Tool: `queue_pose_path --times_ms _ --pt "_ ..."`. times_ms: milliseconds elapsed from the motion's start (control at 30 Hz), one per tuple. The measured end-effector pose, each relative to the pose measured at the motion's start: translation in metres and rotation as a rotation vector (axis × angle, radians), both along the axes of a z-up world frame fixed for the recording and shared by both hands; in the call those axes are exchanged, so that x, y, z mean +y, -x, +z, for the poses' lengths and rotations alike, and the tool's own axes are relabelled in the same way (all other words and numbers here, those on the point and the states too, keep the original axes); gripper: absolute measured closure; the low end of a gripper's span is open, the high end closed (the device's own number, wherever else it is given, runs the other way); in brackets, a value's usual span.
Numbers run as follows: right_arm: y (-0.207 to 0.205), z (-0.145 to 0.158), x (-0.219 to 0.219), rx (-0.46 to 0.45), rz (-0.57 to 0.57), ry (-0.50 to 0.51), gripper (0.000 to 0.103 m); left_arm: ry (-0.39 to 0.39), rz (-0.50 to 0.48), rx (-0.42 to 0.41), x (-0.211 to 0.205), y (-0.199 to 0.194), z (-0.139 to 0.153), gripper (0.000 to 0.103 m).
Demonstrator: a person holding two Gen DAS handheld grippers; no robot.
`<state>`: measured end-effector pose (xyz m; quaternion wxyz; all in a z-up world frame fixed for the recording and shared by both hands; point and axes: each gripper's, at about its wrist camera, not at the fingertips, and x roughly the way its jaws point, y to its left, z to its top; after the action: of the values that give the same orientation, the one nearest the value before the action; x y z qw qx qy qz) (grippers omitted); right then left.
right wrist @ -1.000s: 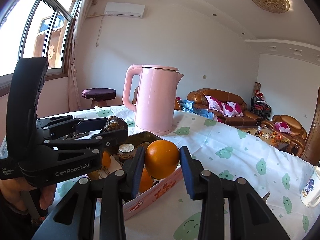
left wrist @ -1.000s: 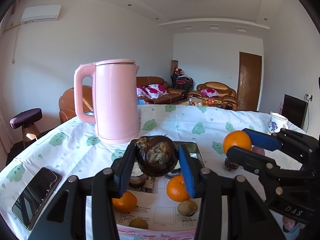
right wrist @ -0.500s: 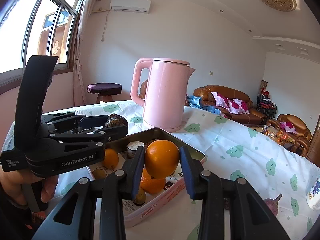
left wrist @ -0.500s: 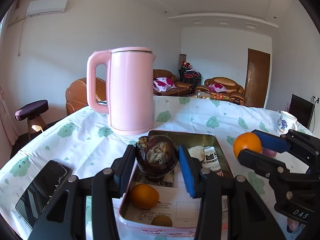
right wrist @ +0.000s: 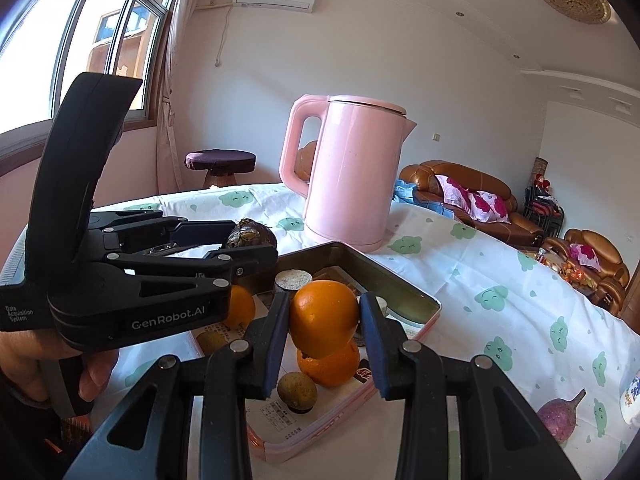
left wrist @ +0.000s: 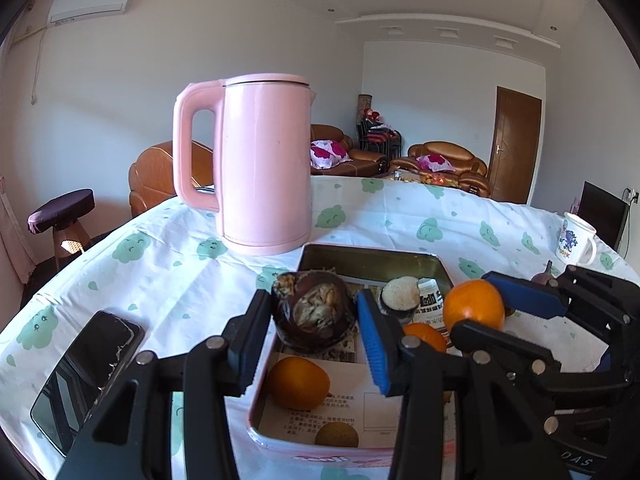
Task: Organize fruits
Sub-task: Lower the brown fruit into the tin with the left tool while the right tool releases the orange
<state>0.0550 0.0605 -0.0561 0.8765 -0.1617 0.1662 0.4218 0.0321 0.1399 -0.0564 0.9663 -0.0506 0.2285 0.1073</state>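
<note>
Daylight enters through the window (right wrist: 76, 40) at the left of the right wrist view — its panes are blown out to white. The room is bright. The pink kettle (left wrist: 262, 164) casts a soft shadow on the tablecloth (left wrist: 168, 264). Fisheye distortion bends walls and ceiling; corners vignette black. Both views are sharp — no motion blur.
</note>
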Motion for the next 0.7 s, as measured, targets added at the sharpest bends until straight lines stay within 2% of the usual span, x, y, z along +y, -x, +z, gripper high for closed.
queue_pose_path --times_ms 700 --pt "0.001 -0.011 0.014 0.042 0.029 0.073 0.065 0.009 -0.013 0.086 0.003 -0.009 -0.014 0.057"
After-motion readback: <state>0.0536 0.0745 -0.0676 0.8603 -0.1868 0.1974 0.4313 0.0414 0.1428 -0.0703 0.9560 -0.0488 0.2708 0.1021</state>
